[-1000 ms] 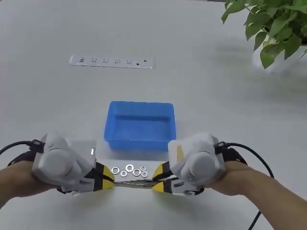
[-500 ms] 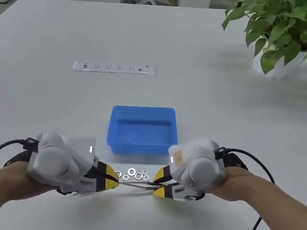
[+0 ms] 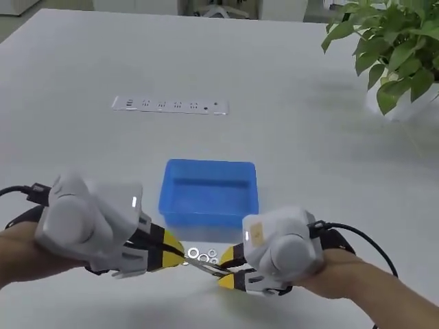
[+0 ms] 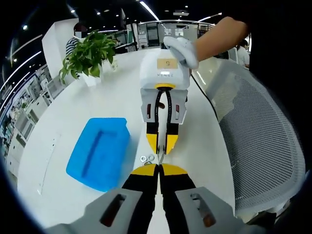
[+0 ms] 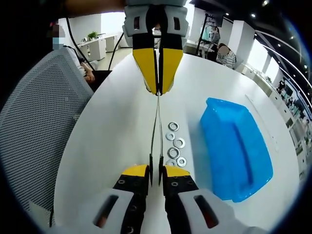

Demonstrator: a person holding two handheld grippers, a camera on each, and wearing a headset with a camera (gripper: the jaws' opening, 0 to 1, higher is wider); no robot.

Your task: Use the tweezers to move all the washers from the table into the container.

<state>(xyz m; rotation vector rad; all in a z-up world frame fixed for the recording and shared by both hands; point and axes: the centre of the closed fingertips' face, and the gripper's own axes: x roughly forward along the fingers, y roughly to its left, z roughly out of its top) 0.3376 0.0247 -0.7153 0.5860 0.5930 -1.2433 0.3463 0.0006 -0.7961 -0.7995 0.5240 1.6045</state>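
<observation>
Jaws of left gripper (image 3: 178, 255), right gripper (image 3: 224, 267) face-to-face, both pinching tweezers (image 3: 204, 265).

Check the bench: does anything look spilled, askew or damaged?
Nothing stands out. The washers lie in a tidy cluster beside the upright blue container, which looks empty, and the tweezers span between the left gripper and right gripper.

white table (image 3: 82, 55) | on it: blue container (image 3: 210, 190), washers (image 3: 204, 256) beside it, power strip (image 3: 170, 105), potted plant (image 3: 394, 41)
</observation>
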